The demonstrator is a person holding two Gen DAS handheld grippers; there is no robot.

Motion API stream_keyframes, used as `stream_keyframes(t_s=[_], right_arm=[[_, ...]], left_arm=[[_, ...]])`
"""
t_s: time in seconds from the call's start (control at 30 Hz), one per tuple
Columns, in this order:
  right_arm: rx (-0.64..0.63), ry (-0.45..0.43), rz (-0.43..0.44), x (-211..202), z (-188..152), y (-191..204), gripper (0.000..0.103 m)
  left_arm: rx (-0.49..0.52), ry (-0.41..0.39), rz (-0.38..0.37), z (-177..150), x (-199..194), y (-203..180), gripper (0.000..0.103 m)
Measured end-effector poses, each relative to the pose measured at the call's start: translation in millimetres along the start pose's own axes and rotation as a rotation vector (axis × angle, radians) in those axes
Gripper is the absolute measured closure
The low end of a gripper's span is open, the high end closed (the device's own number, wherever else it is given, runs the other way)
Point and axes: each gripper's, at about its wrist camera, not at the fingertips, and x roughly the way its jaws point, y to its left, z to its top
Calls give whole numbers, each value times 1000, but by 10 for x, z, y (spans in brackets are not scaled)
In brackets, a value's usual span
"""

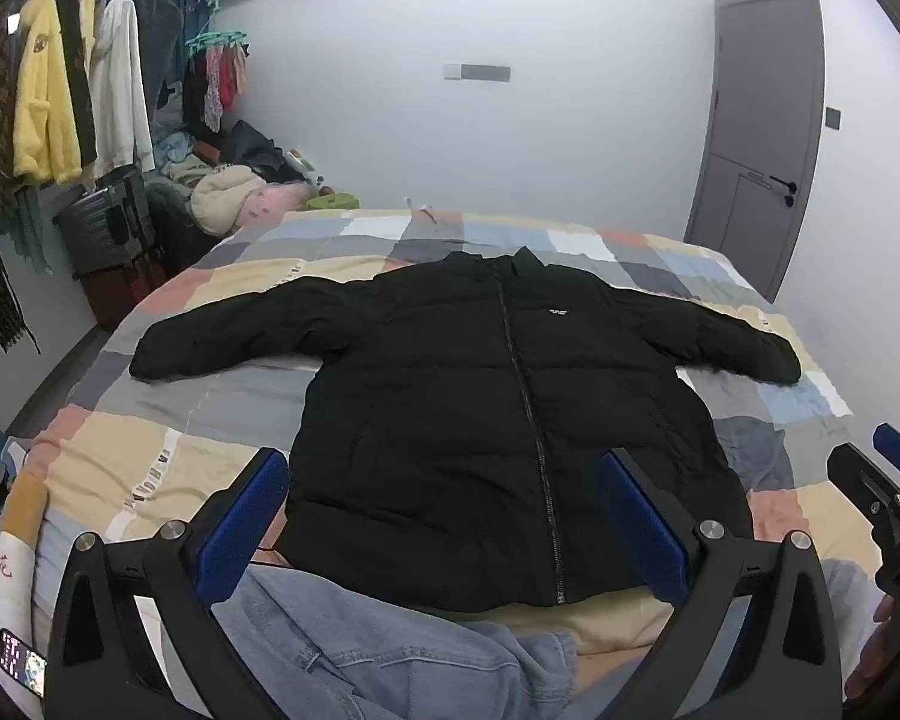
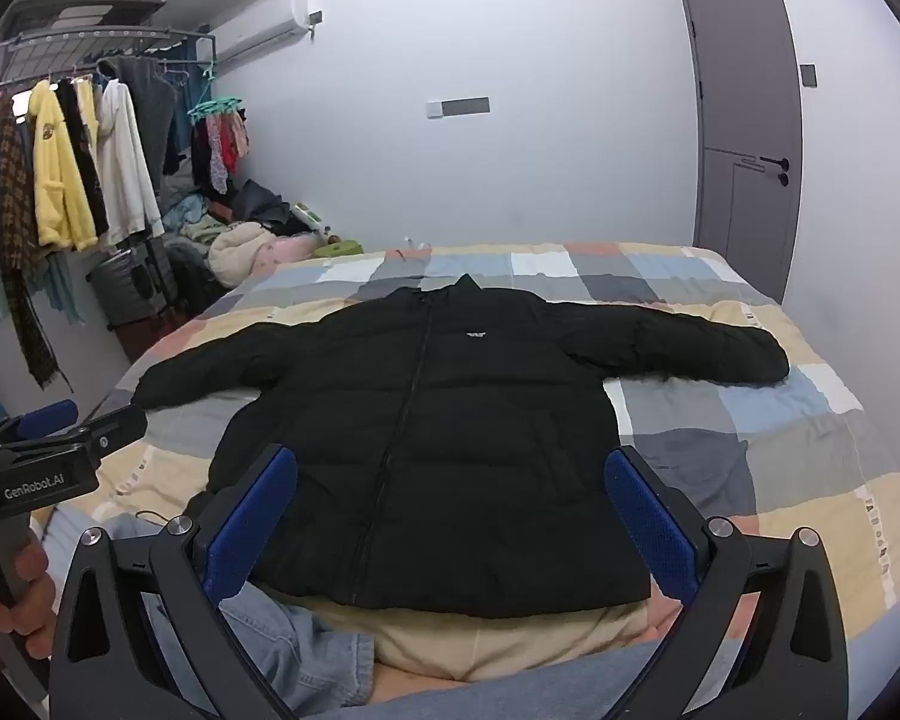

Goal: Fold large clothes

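Note:
A black puffer jacket (image 1: pixel 468 396) lies flat and zipped on the bed, front up, both sleeves spread out sideways; it also shows in the right wrist view (image 2: pixel 450 420). My left gripper (image 1: pixel 444 516) is open and empty, held above the jacket's hem. My right gripper (image 2: pixel 450 516) is open and empty, also above the hem. The right gripper's tip shows at the right edge of the left wrist view (image 1: pixel 882 480). The left gripper shows at the left edge of the right wrist view (image 2: pixel 60 450), held by a hand.
The bed has a checked quilt (image 1: pixel 222 420) (image 2: pixel 780 420). A person's jeans-clad legs (image 1: pixel 354 648) are at the near edge. A clothes rack with hanging garments (image 1: pixel 72 90), a suitcase (image 1: pixel 108 228) and a pile of clothes stand left. A grey door (image 1: pixel 762 138) is at the far right.

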Motion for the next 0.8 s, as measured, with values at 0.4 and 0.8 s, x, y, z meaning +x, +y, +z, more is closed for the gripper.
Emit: stream_keyframes(t_s=[0.4, 0.8], right_arm=[[-2, -2, 13, -33, 57, -11, 0], [-17, 5, 10, 68, 4, 81, 0]], left_arm=[[-20, 8, -8, 33, -34, 5, 0], [-44, 31, -4, 49, 52, 96, 0]])
